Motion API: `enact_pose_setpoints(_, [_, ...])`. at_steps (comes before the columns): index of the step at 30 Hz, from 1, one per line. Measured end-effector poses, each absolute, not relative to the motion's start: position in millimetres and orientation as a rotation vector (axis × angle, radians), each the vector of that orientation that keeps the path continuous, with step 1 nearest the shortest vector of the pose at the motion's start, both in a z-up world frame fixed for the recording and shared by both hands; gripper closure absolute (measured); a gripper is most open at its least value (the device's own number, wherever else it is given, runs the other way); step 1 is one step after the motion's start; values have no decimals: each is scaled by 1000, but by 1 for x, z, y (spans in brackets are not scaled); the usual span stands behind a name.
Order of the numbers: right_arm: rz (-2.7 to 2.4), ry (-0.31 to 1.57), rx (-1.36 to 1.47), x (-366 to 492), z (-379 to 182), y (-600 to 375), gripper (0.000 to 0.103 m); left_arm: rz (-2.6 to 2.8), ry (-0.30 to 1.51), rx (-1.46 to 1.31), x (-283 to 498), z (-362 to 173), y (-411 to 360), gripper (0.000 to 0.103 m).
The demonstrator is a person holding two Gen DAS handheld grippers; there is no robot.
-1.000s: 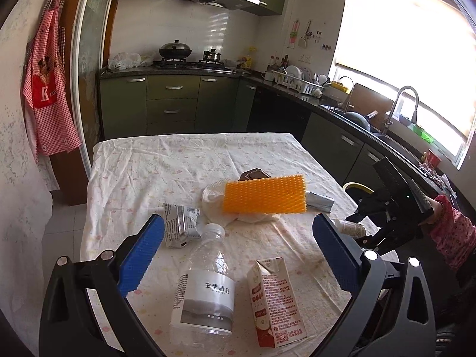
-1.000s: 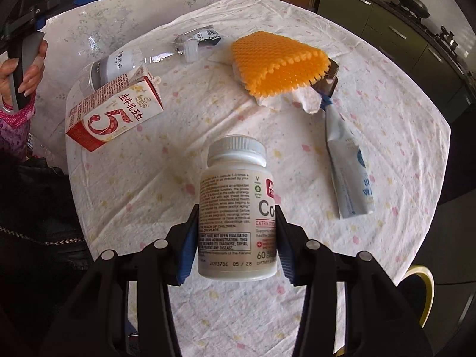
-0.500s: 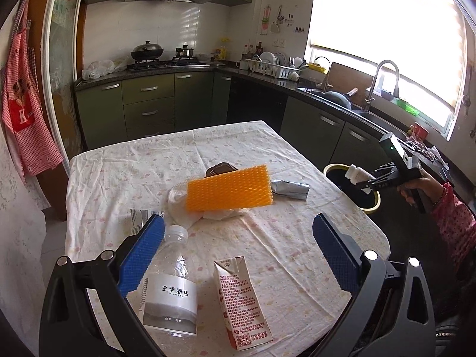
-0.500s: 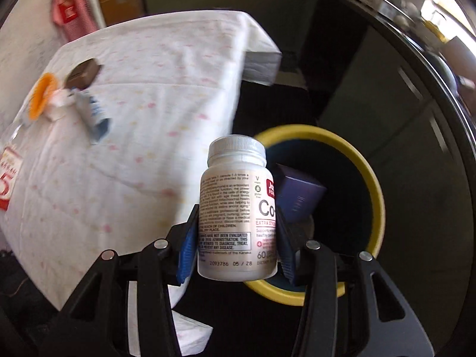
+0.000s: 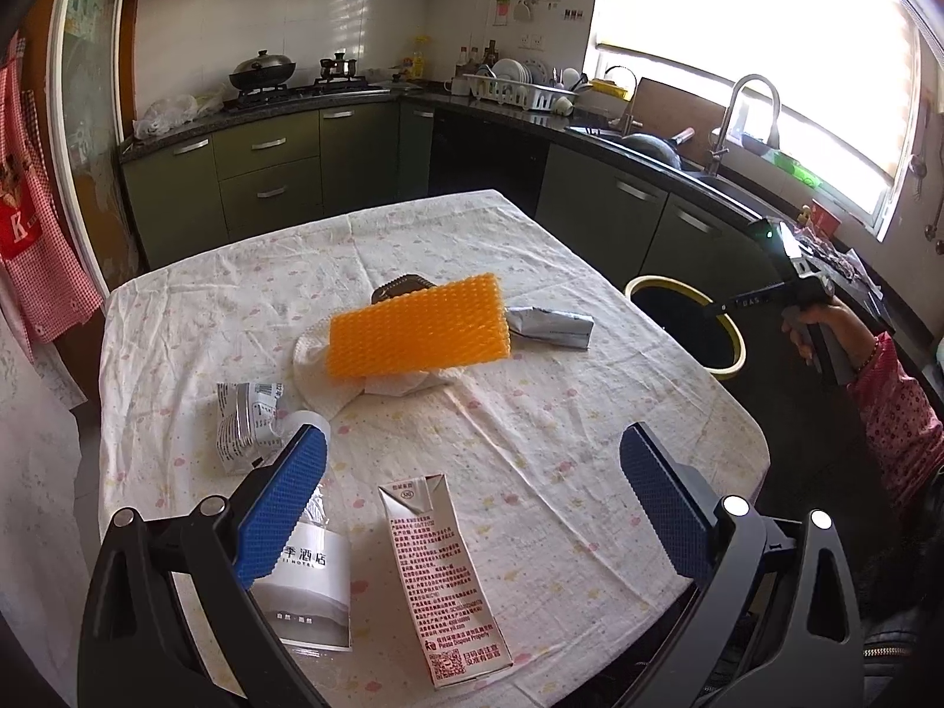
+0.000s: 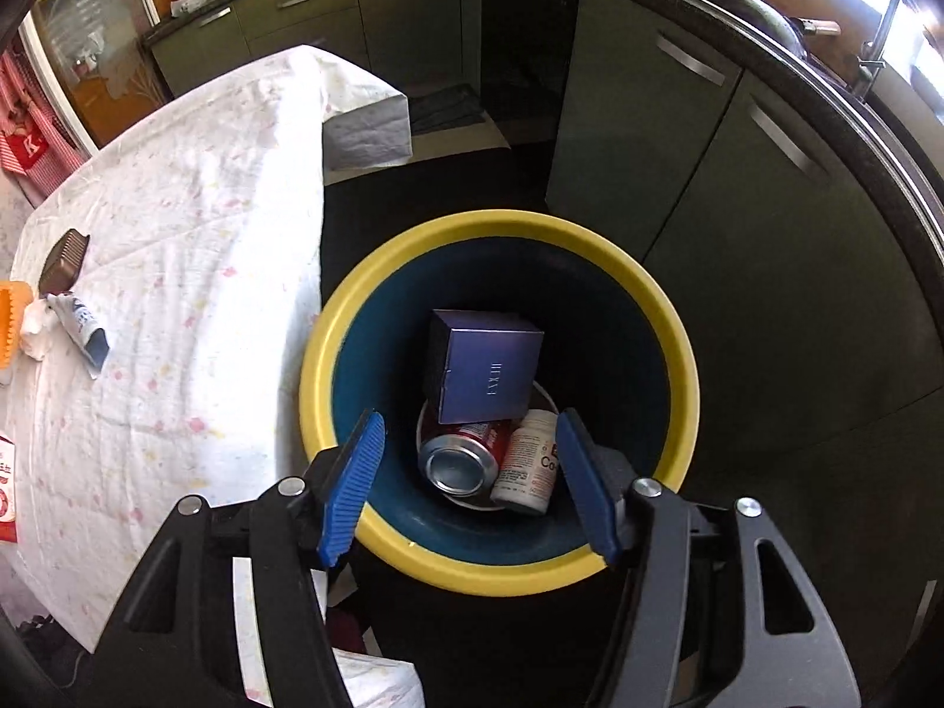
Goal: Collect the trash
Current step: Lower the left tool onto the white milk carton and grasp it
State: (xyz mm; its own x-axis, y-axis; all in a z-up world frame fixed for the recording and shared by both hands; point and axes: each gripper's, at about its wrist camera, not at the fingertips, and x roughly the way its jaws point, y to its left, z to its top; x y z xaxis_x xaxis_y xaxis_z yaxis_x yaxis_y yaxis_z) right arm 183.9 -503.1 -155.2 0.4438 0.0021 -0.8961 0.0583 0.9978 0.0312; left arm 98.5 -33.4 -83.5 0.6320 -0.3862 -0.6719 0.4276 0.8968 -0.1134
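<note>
The left hand-held gripper hovered spread wide over the surface, above a milk carton (nothing between its pads). The right hand-held gripper was opening, empty, above the yellow-rimmed bin, where the pill bottle lay beside a can.

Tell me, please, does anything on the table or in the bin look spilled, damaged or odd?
Nothing spilled. The water bottle and milk carton lie toppled on the table, as trash would. In the bin, the pill bottle rests tilted against a can.
</note>
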Motion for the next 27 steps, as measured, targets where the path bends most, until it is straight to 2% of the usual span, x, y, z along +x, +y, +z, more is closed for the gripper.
enact_pose_setpoints(5, [14, 1056, 86, 164, -145, -481, 42, -450, 807, 69, 91, -96, -39, 5])
enact_pose_setpoints(27, [198, 987, 115, 126, -140, -418, 41, -400, 1016, 74, 82, -158, -55, 6])
